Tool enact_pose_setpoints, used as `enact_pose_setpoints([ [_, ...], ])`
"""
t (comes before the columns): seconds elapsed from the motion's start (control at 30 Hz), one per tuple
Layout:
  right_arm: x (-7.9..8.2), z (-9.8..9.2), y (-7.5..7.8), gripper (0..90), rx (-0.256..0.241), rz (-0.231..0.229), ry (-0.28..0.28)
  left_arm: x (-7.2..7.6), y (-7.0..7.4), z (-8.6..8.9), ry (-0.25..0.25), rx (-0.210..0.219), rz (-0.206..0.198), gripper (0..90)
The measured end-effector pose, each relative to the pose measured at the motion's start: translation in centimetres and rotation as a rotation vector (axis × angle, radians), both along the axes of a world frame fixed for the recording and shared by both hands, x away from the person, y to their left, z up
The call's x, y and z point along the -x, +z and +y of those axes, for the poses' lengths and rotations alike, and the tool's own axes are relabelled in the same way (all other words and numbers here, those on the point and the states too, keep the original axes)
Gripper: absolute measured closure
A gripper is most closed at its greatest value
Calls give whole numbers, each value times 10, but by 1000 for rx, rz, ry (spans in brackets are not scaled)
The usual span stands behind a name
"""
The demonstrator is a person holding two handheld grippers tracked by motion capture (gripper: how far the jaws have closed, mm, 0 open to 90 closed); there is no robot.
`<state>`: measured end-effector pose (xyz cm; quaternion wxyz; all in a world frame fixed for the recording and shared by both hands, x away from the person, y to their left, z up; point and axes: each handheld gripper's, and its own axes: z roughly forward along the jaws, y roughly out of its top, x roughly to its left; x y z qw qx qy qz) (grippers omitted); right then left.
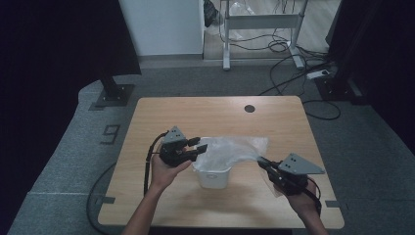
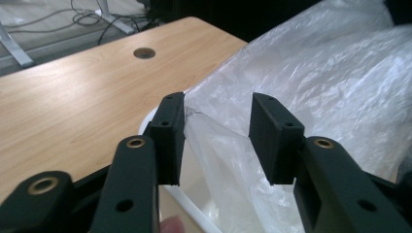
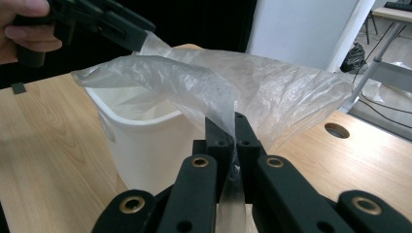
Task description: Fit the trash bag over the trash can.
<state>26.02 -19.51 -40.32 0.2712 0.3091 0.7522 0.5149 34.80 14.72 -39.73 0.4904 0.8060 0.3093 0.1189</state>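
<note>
Plastic bag [image 1: 235, 149] drapes over white bin [image 1: 213, 177]; right claw [image 3: 234, 145] pinches it, left claw [image 2: 217, 141] gapes.

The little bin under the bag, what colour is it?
The bin is white, clearest in the right gripper view.

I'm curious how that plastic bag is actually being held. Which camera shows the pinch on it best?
The right gripper view: the right gripper has its jaws shut on a stretched strip of the plastic bag. The high view shows the bag draped over the white bin, small. In the left gripper view, film passes between the open jaws of the left gripper.
</note>
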Motion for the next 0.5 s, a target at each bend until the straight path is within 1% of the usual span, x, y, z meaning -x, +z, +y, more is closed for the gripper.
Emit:
enact_pose_setpoints([
  [0.13,1,1,2,885,2,-13,-9,-4,-3,-7,-2,-36,4,601],
  [0.37,2,5,8,885,6,-47,-34,-11,-10,-20,-10,-61,28,605],
  [0.5,0,10,11,885,9,-55,-35,-13,-13,-25,-16,-68,40,601],
])
